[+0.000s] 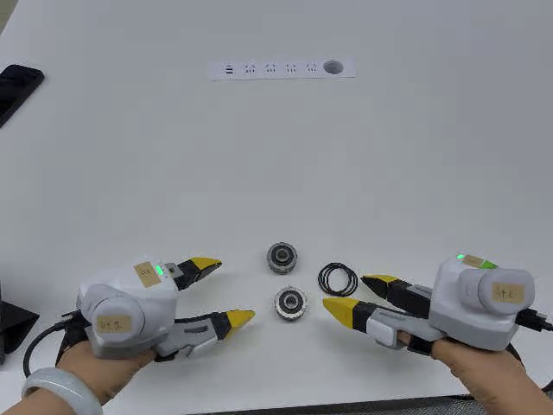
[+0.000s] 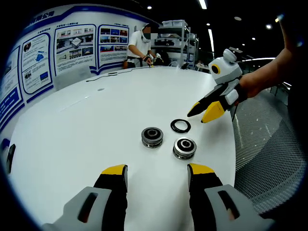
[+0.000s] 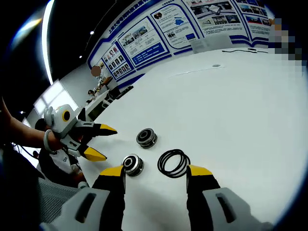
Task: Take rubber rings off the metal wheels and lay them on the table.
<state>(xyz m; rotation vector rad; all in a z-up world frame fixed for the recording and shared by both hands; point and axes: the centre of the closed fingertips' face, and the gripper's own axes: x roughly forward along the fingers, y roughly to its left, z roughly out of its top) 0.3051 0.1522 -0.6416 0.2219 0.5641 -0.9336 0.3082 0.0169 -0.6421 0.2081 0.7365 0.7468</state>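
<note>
Two metal wheels lie flat on the white table: one farther, one nearer. A small pile of black rubber rings rests on the table right of the wheels. My left gripper is open, its yellow tips left of the wheels and apart from them. My right gripper is open too, its tips just right of the rings and the nearer wheel, touching neither.
A white power strip lies flat at the far side of the table. A black object sits at the far left edge. A black cable and dark object are near my left hand. People stand behind the table.
</note>
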